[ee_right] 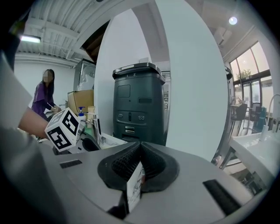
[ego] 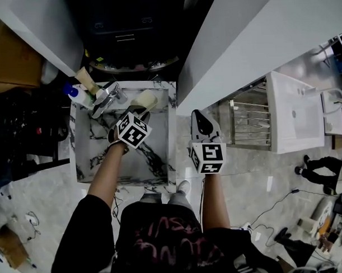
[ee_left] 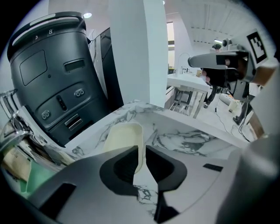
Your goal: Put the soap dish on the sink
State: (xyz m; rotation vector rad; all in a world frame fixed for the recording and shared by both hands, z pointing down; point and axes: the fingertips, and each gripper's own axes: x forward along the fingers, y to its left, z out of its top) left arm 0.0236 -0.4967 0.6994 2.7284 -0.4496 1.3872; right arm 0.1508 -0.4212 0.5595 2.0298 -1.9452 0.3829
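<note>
Okay, your left gripper (ee_left: 142, 151) pinches the soap dish (ee_left: 121, 138) rim, dish on the marble sink (ee_left: 188, 141) ahead; right gripper (ee_right: 140, 148) clamps a white printed slip (ee_right: 133, 187).

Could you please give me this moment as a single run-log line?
left gripper: shut on soap dish | soap dish: on sink back rim | right gripper: shut on white printed slip

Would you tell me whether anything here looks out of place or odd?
One thing: the right gripper is shut on a small printed white card, unrelated to the soap dish. Nothing looks spilled or broken.
</note>
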